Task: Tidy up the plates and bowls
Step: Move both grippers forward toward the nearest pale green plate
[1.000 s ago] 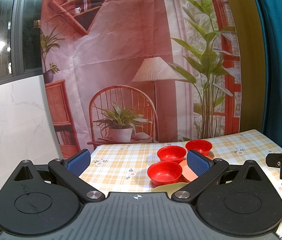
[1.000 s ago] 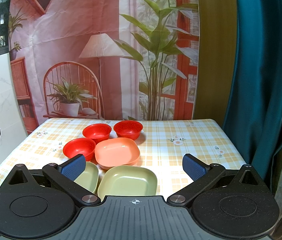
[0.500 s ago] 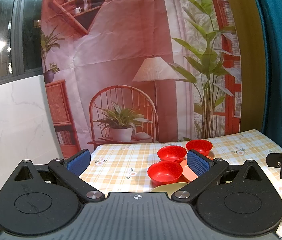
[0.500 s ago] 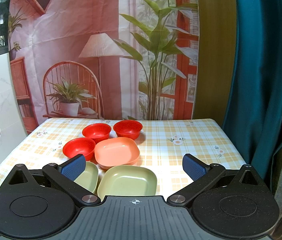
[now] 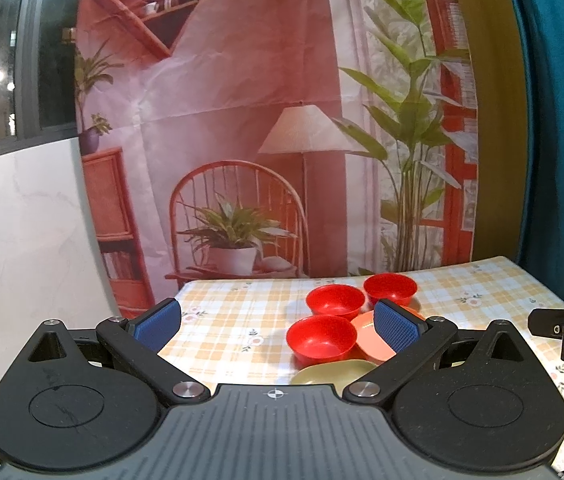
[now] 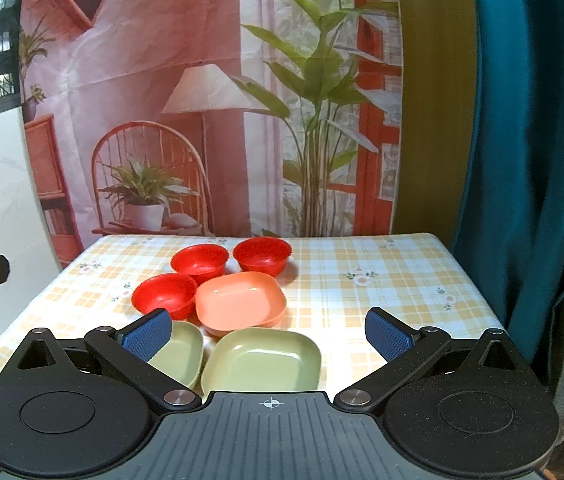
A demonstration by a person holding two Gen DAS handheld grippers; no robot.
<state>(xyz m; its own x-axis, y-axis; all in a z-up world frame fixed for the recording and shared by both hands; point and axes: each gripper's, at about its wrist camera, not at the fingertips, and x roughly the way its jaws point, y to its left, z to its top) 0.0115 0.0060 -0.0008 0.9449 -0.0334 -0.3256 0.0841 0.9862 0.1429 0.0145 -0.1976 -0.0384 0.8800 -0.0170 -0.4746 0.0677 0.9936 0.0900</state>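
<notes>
Six dishes sit clustered on the yellow-checked tablecloth, all ahead of the two grippers and none of them held. The right gripper hangs above the near edge of the cloth with its blue-padded fingers spread wide and nothing between them. Straight ahead of it, closest in, lies a pale green square plastic plate, and just to the left of that, partly behind the left finger pad, a second pale green dish. Beyond the green pair sits a salmon-orange square plate, its near edge seeming to touch or overlap the green plate, though I cannot be sure from this angle. Three glossy red round bowls ring its far-left side: the nearest red bowl to its left, the middle red bowl behind, and the far red bowl further right, close together. The left gripper is also opened wide and empty, out toward the left side of the table, so the dishes lie ahead and to its right, its right pad covering part of the orange plate. A printed backdrop of a lamp and plants hangs behind the table, with a teal curtain to the right.
</notes>
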